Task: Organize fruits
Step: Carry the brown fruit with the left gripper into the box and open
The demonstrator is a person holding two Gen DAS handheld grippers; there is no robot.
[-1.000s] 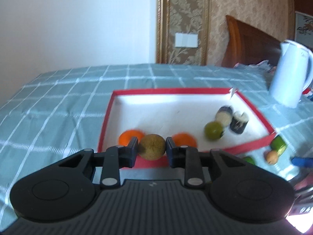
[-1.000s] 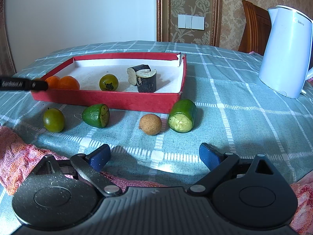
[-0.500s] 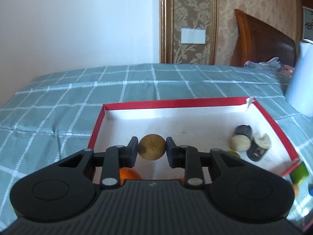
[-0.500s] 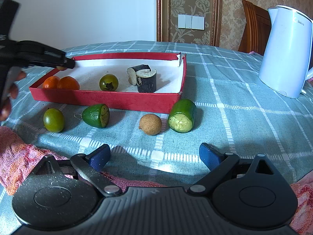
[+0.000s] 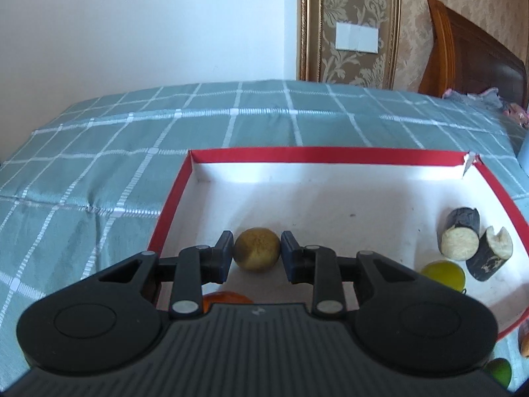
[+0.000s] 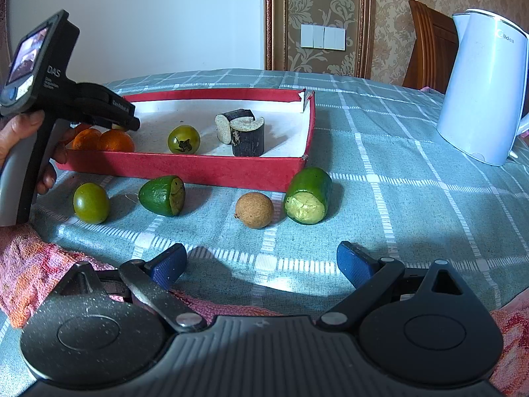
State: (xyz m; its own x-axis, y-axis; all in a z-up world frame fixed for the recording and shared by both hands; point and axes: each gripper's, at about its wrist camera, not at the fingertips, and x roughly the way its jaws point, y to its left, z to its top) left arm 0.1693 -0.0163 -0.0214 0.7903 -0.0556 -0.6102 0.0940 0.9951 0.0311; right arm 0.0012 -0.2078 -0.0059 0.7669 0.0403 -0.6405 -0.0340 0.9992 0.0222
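Left tongs (image 5: 257, 254) pinch a round, rough-skinned brown fruit (image 5: 257, 253); right tongs (image 6: 261, 266) spread.

A round brown fruit (image 5: 257, 249) is pinched over the red box (image 6: 185, 167), which holds two oranges (image 6: 116, 141), a green tomato (image 6: 183, 139) and two dark cut stubs (image 6: 248, 137); outside lie a green tomato (image 6: 91, 202), two cut green fruits (image 6: 162, 195) and a brown fruit (image 6: 254, 210)

Kettle (image 6: 486, 99) — right of tray (image 6: 185, 167)
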